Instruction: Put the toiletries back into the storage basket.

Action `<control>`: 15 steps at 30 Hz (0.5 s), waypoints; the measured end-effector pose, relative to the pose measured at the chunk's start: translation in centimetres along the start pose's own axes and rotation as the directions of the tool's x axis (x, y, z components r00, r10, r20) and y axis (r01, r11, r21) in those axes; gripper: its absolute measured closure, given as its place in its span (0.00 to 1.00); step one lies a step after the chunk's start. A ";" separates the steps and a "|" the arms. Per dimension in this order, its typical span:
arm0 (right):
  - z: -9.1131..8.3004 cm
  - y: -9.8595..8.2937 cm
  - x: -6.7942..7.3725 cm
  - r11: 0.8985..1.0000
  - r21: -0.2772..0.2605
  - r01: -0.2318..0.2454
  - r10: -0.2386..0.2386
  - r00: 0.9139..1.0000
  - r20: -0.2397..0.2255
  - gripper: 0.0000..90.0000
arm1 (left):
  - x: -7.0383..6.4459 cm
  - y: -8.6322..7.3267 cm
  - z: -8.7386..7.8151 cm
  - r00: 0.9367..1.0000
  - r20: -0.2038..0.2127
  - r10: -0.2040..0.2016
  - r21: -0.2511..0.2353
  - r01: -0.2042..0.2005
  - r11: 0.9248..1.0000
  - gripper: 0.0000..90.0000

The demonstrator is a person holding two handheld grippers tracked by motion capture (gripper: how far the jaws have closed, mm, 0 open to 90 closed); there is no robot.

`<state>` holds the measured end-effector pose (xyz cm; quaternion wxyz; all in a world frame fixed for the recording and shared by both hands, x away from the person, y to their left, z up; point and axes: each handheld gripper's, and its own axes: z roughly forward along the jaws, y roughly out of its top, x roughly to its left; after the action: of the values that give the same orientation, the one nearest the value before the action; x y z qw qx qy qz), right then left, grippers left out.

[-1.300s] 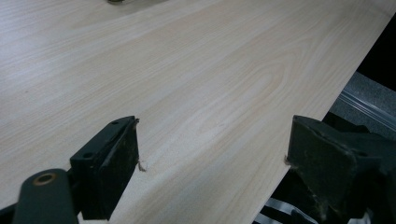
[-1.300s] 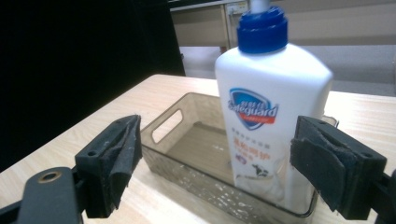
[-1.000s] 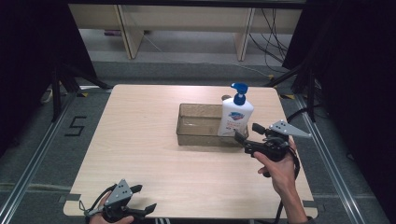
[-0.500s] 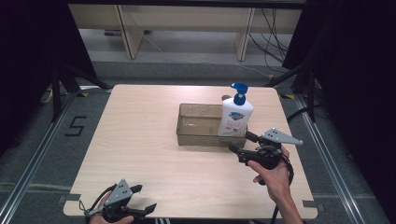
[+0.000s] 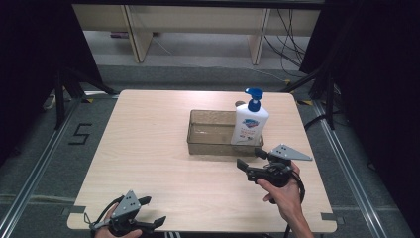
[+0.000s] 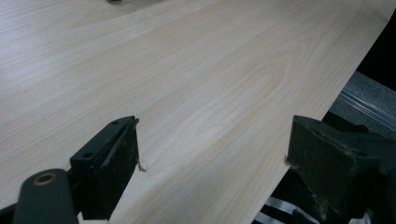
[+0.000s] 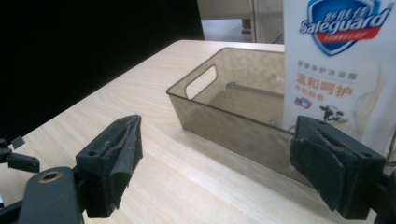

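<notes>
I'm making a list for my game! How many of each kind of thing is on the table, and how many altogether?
Soap bottle: 1
See-through bin: 1
Hand-held tool: 2, the left tool and the right tool
Total: 4

Matt pale wood-grain table [image 5: 148, 148], translucent smoky plastic bin [image 5: 210, 141], glossy white plastic bottle [image 5: 249, 126].

left gripper [image 5: 151, 224]: black body wearing a grey three-cornered plate
right gripper [image 5: 250, 161]: black, carrying a grey plate, trailing a black cable
pads [image 7: 122, 158]: showing dark, worn rubber
</notes>
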<state>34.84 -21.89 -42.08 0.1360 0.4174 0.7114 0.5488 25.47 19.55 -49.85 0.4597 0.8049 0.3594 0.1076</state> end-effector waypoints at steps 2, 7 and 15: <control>0.1 -0.3 -0.1 1.000 0.000 0.021 -0.021 1.000 0.008 0.19 | 0.0 0.0 0.0 1.000 0.000 0.000 -0.001 0.000 1.000 0.18; 0.5 -1.2 0.3 1.000 0.010 -0.007 0.007 1.000 0.002 0.19 | 0.1 0.0 -0.1 1.000 -0.007 0.012 0.016 -0.012 1.000 0.18; 0.9 -2.3 0.3 0.999 0.017 0.033 -0.033 0.999 -0.022 0.19 | 0.1 0.0 -0.1 1.000 -0.001 0.011 0.010 -0.011 1.000 0.18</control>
<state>34.22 -21.22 -44.41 0.1336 0.4006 0.7244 0.5449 25.49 19.63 -49.80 0.4550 0.8091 0.3556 0.1087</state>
